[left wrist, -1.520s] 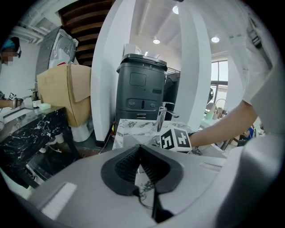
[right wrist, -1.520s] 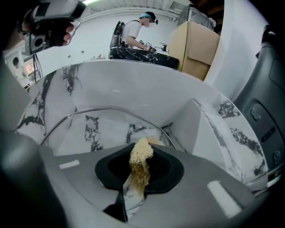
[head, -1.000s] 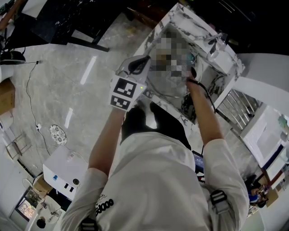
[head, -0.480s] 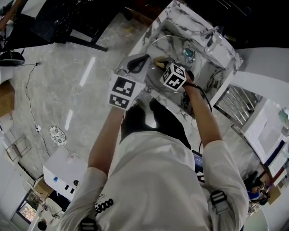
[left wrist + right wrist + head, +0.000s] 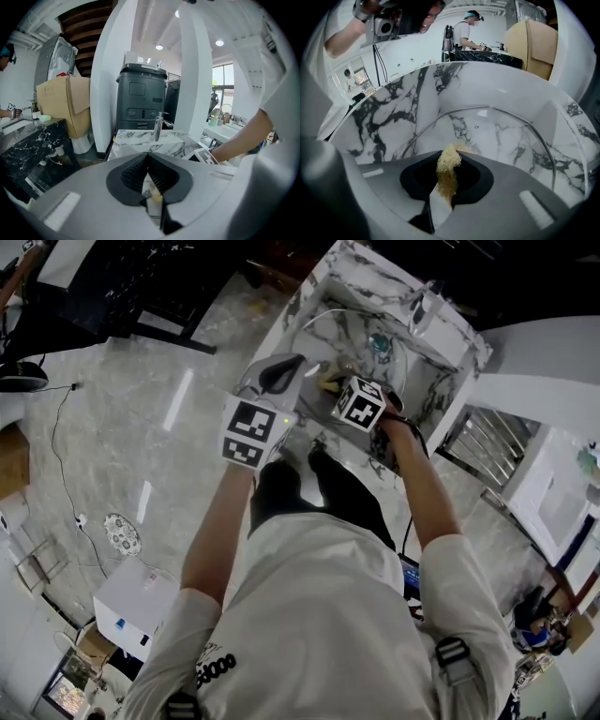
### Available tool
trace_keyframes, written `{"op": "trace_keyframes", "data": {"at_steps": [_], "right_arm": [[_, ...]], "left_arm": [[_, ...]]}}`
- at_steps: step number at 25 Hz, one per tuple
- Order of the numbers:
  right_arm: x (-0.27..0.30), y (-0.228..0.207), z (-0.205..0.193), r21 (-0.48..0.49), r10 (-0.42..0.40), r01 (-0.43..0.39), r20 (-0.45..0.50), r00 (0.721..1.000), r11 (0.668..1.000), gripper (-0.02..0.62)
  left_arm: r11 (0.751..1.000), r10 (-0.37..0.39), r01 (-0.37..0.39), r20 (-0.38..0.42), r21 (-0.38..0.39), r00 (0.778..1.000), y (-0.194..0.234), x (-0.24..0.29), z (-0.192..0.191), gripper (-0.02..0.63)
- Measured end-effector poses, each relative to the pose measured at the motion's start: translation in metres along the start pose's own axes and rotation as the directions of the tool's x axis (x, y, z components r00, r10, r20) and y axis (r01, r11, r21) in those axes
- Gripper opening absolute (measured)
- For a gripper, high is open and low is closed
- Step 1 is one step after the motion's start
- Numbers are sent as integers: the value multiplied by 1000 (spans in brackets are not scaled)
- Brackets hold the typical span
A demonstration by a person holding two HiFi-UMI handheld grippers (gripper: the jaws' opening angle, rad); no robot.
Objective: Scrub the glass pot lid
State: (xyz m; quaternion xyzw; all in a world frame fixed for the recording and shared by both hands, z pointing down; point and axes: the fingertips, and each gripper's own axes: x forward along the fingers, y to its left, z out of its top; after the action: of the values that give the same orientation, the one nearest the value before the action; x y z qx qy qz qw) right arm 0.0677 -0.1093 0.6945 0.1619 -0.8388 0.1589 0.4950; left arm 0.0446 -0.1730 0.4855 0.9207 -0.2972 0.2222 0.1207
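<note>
The glass pot lid (image 5: 501, 136), clear with a metal rim, stands tilted inside the white marble sink (image 5: 393, 112). My right gripper (image 5: 447, 171) is shut on a yellow fibrous scrubber (image 5: 449, 164), and the scrubber's tip rests against the glass. From the head view the lid (image 5: 347, 338) lies in the sink (image 5: 412, 381), with the right gripper (image 5: 333, 382) over it. My left gripper (image 5: 279, 373) sits at the lid's left edge. In the left gripper view the left gripper (image 5: 148, 171) has its jaws closed on a thin edge that looks like the lid's rim.
A chrome faucet (image 5: 158, 125) stands at the sink's back edge (image 5: 429, 298). A teal object (image 5: 378, 341) lies on the sink floor. Behind the sink are a dark bin (image 5: 140, 101) and a cardboard box (image 5: 63, 105). A person works at a far counter (image 5: 461, 35).
The head view has shifted slightly. Both grippers stay at about the same places at the sink, the right one still with the scrubber on the lid.
</note>
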Motion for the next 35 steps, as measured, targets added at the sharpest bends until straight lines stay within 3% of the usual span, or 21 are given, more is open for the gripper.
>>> {"op": "trace_keyframes", "data": {"at_steps": [15, 35], "right_arm": [[-22, -8, -48, 56, -61, 64, -60, 996, 996, 57], [-28, -88, -60, 209, -173, 184, -68, 982, 960, 57]], "left_arm": [[999, -50, 50, 3, 21, 999, -11, 6, 2, 9], [999, -39, 39, -7, 3, 999, 6, 14, 3, 9]]}}
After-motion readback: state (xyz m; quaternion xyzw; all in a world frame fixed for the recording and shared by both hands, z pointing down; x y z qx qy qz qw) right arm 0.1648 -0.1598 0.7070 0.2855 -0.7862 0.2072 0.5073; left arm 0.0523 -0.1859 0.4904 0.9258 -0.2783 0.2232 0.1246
